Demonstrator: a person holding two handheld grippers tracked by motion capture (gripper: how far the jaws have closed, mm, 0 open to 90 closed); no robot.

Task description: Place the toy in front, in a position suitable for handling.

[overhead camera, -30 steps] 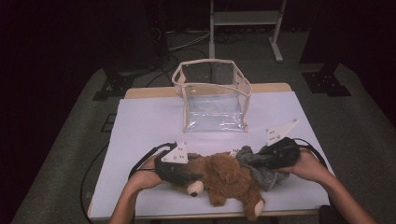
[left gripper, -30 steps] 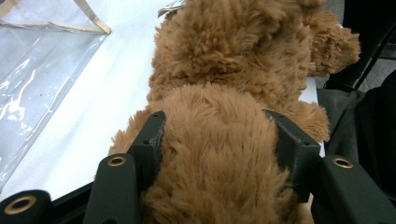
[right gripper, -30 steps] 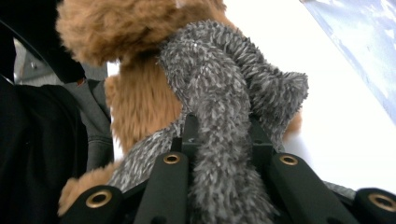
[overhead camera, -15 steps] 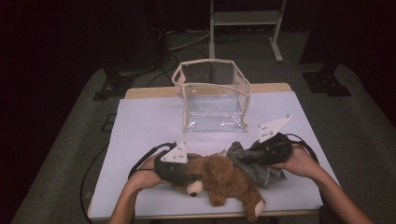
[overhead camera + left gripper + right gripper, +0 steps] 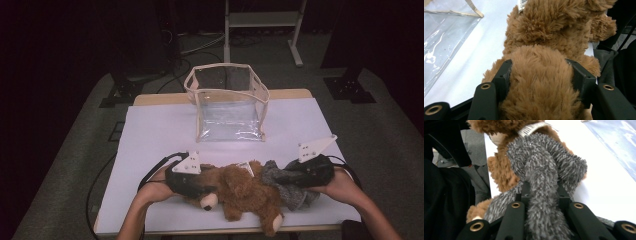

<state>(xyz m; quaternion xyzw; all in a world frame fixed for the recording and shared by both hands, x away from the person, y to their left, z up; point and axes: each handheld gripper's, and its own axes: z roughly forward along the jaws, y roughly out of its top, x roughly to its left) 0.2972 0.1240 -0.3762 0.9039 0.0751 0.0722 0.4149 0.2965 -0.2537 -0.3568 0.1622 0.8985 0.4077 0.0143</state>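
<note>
A brown plush bear point(image 5: 245, 195) lies on its side near the front edge of the white table. My left gripper point(image 5: 192, 184) is shut on its head end; in the left gripper view the brown fur point(image 5: 541, 82) bulges between both black jaws. A grey plush toy point(image 5: 282, 179) lies against the bear's right side. My right gripper point(image 5: 300, 177) is shut on it, and the right gripper view has a grey furry limb point(image 5: 544, 202) pinched between the jaws, the bear point(image 5: 501, 175) behind it. A white label point(image 5: 531, 128) sticks out of the bear.
A clear plastic bag with a beige rim point(image 5: 227, 105) stands open at the middle back of the white table point(image 5: 160, 135). The bag's wall point(image 5: 441, 42) lies at the left of the left gripper view. Black cables trail from both grippers. A metal stand point(image 5: 262, 20) is on the floor beyond.
My right gripper has moved, first up and away to the right, then back down toward the bear, carrying the grey toy with it. The left gripper and the bear stay in place.
</note>
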